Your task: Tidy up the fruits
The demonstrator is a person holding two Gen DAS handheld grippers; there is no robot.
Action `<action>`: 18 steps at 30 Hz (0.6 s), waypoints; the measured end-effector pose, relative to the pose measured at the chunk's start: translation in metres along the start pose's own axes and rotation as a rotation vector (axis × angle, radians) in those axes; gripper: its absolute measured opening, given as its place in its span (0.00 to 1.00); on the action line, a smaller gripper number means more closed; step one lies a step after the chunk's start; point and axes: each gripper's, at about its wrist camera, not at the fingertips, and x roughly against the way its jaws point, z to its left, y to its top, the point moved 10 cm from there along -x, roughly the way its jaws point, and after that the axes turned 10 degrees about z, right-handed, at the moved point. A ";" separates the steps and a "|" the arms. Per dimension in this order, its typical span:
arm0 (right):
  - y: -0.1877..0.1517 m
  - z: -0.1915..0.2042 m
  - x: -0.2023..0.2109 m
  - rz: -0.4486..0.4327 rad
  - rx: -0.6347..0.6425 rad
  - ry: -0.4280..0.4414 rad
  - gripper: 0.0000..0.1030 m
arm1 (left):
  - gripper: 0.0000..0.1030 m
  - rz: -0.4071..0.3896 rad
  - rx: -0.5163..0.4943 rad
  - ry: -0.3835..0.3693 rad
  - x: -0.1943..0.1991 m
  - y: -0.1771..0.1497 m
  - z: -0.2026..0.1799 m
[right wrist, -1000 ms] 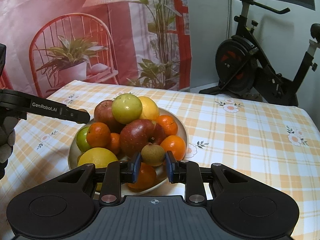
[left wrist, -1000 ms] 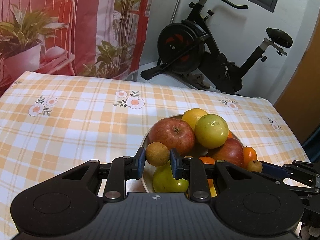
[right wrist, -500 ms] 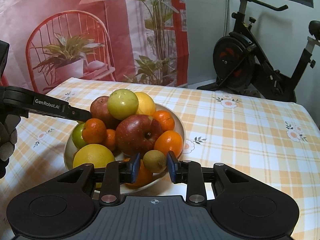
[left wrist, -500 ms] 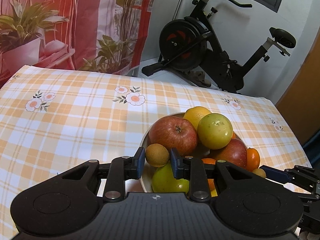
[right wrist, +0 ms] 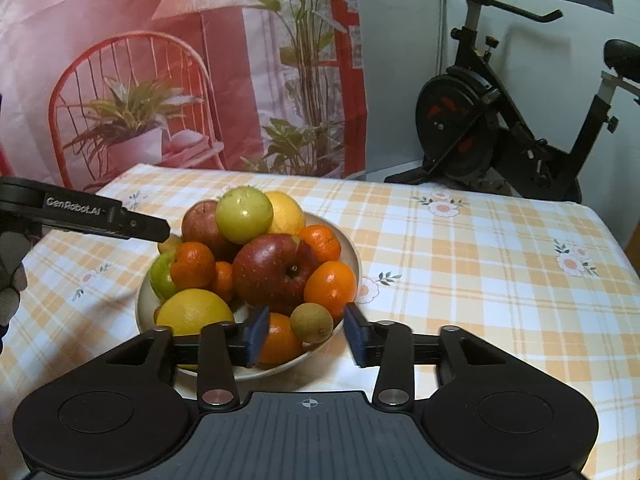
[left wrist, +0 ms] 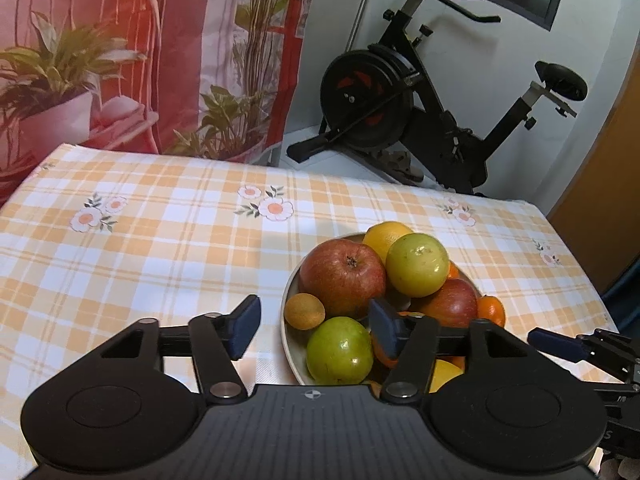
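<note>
Left tongs [left wrist: 314, 326]: we see the jaws opening, spread either side of a small brown fruit [left wrist: 304, 311], pads clear of it.
Brown fruit, left: resting on the bowl [left wrist: 289, 334] rim beside a green apple [left wrist: 340, 351] and a red apple [left wrist: 342, 278].
Right tongs [right wrist: 306, 334]: jaws opening, a second small brown fruit [right wrist: 311, 323] between them, untouched.
Second fruit: lying at the bowl's near edge against an orange [right wrist: 330, 284].
Bowl: on our checked table [left wrist: 160, 240], piled with fruit.
</note>
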 end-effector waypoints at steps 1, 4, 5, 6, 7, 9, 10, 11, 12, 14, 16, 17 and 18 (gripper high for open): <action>0.001 0.000 0.004 -0.006 -0.006 0.003 0.52 | 0.67 -0.005 0.001 -0.003 0.005 0.000 0.000; 0.003 0.001 0.018 -0.030 -0.020 0.011 0.62 | 0.76 -0.017 -0.006 -0.007 0.017 -0.003 -0.002; 0.003 0.002 0.022 -0.036 -0.021 0.010 0.67 | 0.80 -0.020 -0.013 -0.002 0.021 -0.004 -0.003; 0.004 0.003 0.027 -0.042 -0.021 0.010 0.69 | 0.84 -0.024 -0.022 0.001 0.026 -0.006 -0.005; 0.005 0.004 0.031 -0.050 -0.021 0.008 0.74 | 0.86 -0.028 -0.031 0.001 0.030 -0.007 -0.006; 0.008 0.006 0.041 -0.065 -0.022 0.013 0.84 | 0.88 -0.038 -0.048 0.005 0.041 -0.009 -0.009; 0.009 0.008 0.047 -0.071 -0.026 0.024 0.91 | 0.90 -0.043 -0.052 0.022 0.046 -0.010 -0.009; 0.011 0.009 0.051 -0.080 -0.032 0.032 0.95 | 0.95 -0.048 -0.056 0.037 0.051 -0.011 -0.009; 0.012 0.009 0.056 -0.088 -0.038 0.039 0.96 | 0.98 -0.060 -0.059 0.052 0.058 -0.011 -0.009; 0.015 0.009 0.066 -0.102 -0.048 0.038 1.00 | 1.00 -0.077 -0.058 0.054 0.070 -0.012 -0.009; 0.018 0.010 0.077 -0.116 -0.051 0.035 1.00 | 1.00 -0.099 -0.055 0.049 0.084 -0.011 -0.010; 0.019 0.011 0.082 -0.119 -0.055 0.040 1.00 | 1.00 -0.111 -0.054 0.052 0.091 -0.011 -0.011; 0.020 0.012 0.087 -0.124 -0.060 0.045 1.00 | 1.00 -0.121 -0.051 0.058 0.098 -0.011 -0.011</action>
